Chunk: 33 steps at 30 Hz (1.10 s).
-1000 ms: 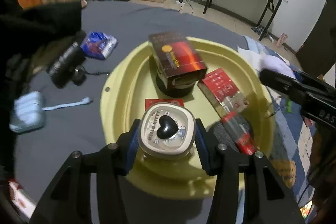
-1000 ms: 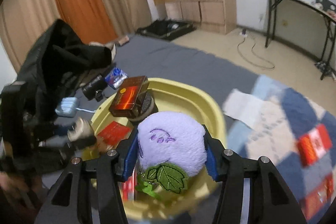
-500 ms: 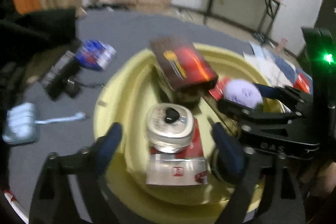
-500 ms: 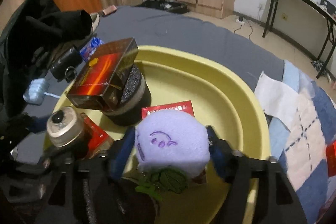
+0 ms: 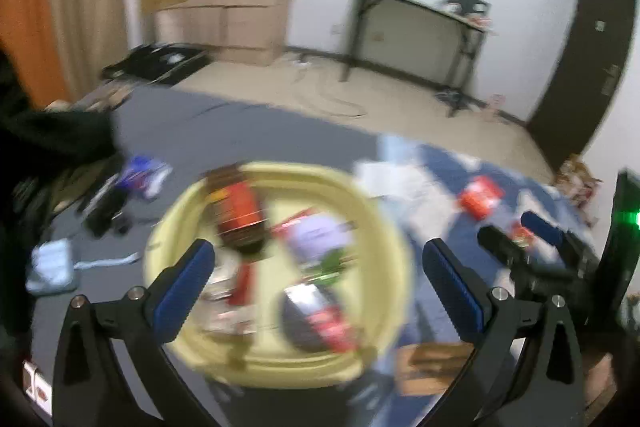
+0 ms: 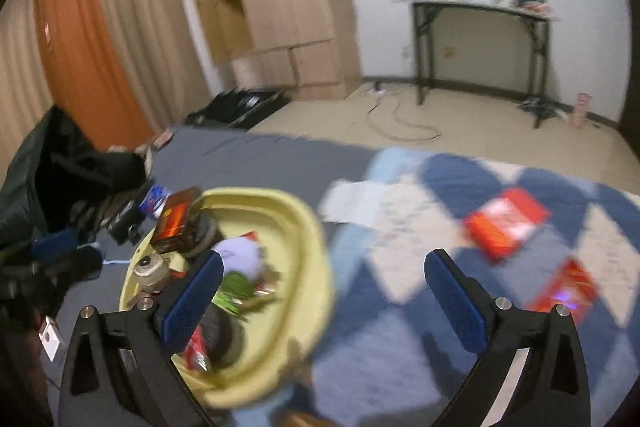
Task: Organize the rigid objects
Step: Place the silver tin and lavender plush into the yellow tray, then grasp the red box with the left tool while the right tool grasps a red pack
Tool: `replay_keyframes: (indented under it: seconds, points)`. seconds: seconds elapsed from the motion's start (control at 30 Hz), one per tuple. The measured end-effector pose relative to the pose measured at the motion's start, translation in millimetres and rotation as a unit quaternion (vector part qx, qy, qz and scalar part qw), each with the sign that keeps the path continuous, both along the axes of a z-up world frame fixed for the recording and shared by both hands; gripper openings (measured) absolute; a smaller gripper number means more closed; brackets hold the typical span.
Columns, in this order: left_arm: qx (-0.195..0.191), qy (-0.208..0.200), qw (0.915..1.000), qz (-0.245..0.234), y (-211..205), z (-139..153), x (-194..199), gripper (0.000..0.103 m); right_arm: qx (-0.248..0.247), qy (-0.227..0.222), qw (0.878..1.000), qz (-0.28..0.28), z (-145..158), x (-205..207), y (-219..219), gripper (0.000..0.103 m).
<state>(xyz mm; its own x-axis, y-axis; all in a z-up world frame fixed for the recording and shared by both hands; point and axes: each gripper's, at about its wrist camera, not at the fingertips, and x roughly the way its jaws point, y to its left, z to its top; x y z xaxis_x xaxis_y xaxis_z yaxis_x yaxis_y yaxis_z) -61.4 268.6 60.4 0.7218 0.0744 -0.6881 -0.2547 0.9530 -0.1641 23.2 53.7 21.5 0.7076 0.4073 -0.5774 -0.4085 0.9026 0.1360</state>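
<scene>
The yellow basin [image 5: 384, 227] [image 6: 316, 239] sits on a grey sheet and holds a dark red box [image 5: 240, 211] [image 6: 176, 219], a purple plush [image 5: 316, 237] [image 6: 240, 253], a round tin with a black heart lid [image 6: 147, 269] and red packets. My left gripper [image 5: 316, 255] hovers above the basin, its jaws opening with nothing between them. My right gripper [image 6: 325, 259] hangs over the basin's right rim and the checked blanket, its jaws opening and also empty. Both views are blurred by motion.
Two red packets [image 6: 504, 223] [image 6: 568, 287] lie on the blue-and-white blanket, with a white paper [image 6: 360, 203] beside the basin. Left of the basin are black clothing [image 6: 60, 179], a black device [image 5: 104, 207], a blue packet [image 5: 144, 175] and a light blue pouch [image 5: 52, 267].
The left gripper let go of the round tin and the right let go of the purple plush; both lie in the basin. Both grippers opened wide and drew back; the right swung rightward.
</scene>
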Motion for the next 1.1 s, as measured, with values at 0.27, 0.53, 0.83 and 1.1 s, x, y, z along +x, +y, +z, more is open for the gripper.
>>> replay_keyframes:
  seconds: [0.27,0.53,0.83,1.1]
  points:
    - [-0.041,-0.01,0.9945,-0.096,-112,58,57,0.103,-0.015,-0.082,0.994,-0.068,59,-60,-164,0.103]
    - [-0.042,0.033,0.993,-0.105,-182,16,80,0.103,0.002,-0.048,0.993,-0.111,29,-92,-271,0.103]
    - [-0.011,0.074,0.9903,-0.117,-185,-22,90,0.103,0.03,-0.012,0.993,-0.115,20,-72,-300,0.103]
    - [0.032,0.088,0.9785,-0.183,-206,-38,136,0.103,0.004,0.034,0.995,-0.098,-23,-36,-277,0.103]
